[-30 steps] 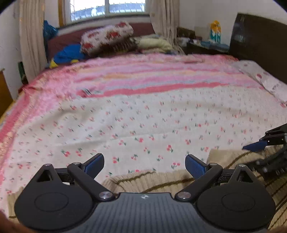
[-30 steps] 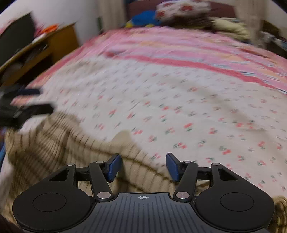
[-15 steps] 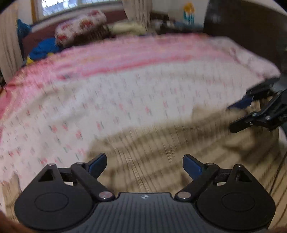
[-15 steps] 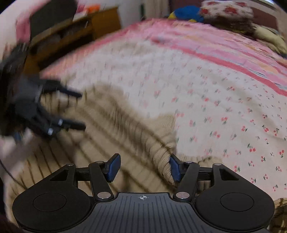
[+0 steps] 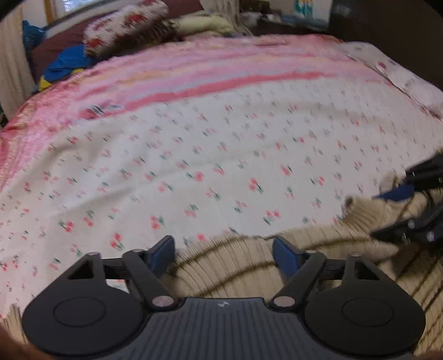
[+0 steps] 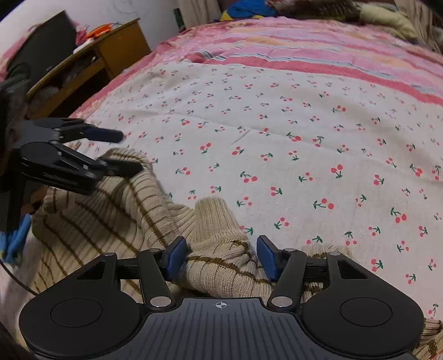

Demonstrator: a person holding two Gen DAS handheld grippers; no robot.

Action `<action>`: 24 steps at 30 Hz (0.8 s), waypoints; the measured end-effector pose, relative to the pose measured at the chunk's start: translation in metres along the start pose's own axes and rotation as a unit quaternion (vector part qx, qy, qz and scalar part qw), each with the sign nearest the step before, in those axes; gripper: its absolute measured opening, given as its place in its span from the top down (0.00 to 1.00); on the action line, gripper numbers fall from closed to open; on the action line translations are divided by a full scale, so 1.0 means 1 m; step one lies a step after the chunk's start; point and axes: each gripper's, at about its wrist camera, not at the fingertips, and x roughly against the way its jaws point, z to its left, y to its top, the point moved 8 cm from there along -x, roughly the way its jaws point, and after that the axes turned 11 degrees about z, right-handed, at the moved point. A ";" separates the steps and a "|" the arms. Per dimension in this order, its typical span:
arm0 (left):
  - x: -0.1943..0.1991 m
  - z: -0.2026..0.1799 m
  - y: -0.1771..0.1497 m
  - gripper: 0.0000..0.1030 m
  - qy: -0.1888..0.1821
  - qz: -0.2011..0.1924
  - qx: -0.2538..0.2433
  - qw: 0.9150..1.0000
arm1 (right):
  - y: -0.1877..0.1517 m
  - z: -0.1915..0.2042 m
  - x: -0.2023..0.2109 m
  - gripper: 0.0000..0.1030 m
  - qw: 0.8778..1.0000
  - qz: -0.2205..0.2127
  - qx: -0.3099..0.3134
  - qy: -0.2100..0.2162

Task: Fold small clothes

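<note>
Cherry-print bedsheet (image 6: 277,116) | striped sweater (image 6: 116,221) — both tools closing, ungripped

Ahead of both jaws the bedsheet (image 6: 277,124) is left open and flat. Between each pair of jaws a bunched sweater (image 6: 216,263) is found. Far ahead, passage is blocked by pillows (image 5: 124,25); a desk (image 6: 105,58) stands leftward.

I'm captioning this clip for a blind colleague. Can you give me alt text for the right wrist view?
The right claw straddles a bunched fold of a beige striped sweater on a cherry-print bedsheet, its jaws just closing in. At left, the left claw reaches over the sweater's far edge.
</note>
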 end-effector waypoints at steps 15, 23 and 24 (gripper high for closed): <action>0.046 -0.009 0.002 0.86 -0.018 -0.055 0.025 0.998 | 0.008 0.010 0.070 0.94 0.989 -0.129 -0.012 -0.065; 0.032 0.019 0.002 0.86 -0.018 -0.078 0.117 0.990 | 0.019 -0.031 0.024 0.91 0.981 -0.117 -0.077 -0.132; 0.032 0.022 -0.002 0.84 -0.024 -0.076 0.121 0.989 | 0.016 -0.032 0.019 0.90 0.983 -0.109 -0.080 -0.127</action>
